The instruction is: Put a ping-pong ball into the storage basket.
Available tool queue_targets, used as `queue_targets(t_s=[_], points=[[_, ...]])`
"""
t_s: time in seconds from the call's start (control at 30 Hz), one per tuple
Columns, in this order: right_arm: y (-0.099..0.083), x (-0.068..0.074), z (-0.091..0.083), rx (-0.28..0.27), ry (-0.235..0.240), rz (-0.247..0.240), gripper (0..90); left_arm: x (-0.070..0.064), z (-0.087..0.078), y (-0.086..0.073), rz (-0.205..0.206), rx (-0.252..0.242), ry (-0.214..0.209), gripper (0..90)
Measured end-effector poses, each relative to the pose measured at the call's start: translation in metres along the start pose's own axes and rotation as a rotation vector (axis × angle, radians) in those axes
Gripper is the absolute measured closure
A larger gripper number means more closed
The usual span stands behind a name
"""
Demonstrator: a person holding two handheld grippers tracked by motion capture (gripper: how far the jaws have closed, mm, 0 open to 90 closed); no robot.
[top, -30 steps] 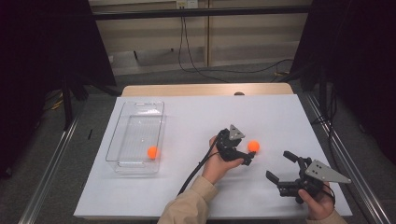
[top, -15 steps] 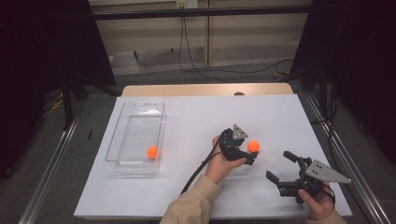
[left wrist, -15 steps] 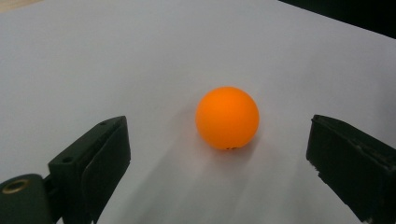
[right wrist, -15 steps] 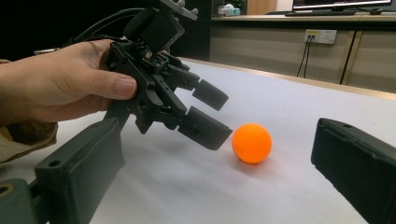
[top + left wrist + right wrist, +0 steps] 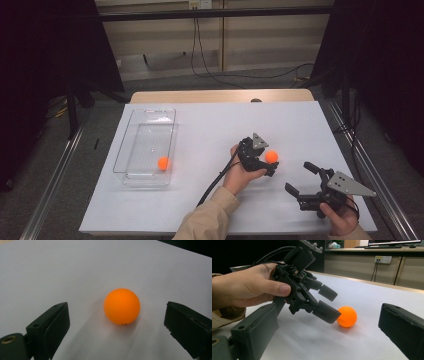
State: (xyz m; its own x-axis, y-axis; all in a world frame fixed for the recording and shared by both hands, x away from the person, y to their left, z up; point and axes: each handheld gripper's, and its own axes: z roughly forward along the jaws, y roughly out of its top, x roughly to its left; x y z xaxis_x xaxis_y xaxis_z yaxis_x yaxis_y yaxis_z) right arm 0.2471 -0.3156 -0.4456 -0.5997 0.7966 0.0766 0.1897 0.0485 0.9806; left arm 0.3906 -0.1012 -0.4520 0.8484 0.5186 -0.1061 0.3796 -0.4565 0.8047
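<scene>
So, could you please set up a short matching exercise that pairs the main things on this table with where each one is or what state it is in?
Things:
1. left gripper
2. right gripper
3. clear tray
4. orange ball on the table

Places or states:
A. holds another orange ball near its front end
B. lies between open jaws, touched by neither
C. open, held near the table's front right corner, away from the ball
D. open, jaws on either side of a ball

Pairs: 1-D, 2-C, 3-A, 4-B

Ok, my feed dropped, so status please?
Left gripper open, fingers either side of ball, not touching. Right gripper open, idle. Second ball in bin. Nothing in the way.
</scene>
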Motion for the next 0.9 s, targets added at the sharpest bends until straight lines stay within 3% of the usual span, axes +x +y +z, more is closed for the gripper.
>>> queue_targets(t_s=[0.53,0.9], points=[[0.000,0.000,0.000,-0.001,0.001,0.001,1.9,-0.002,0.006,0.001,0.011,0.010,-0.001,9.1],[0.000,0.000,0.000,-0.001,0.002,-0.001,1.9,-0.001,0.013,0.004,0.018,0.029,-0.010,19.7]])
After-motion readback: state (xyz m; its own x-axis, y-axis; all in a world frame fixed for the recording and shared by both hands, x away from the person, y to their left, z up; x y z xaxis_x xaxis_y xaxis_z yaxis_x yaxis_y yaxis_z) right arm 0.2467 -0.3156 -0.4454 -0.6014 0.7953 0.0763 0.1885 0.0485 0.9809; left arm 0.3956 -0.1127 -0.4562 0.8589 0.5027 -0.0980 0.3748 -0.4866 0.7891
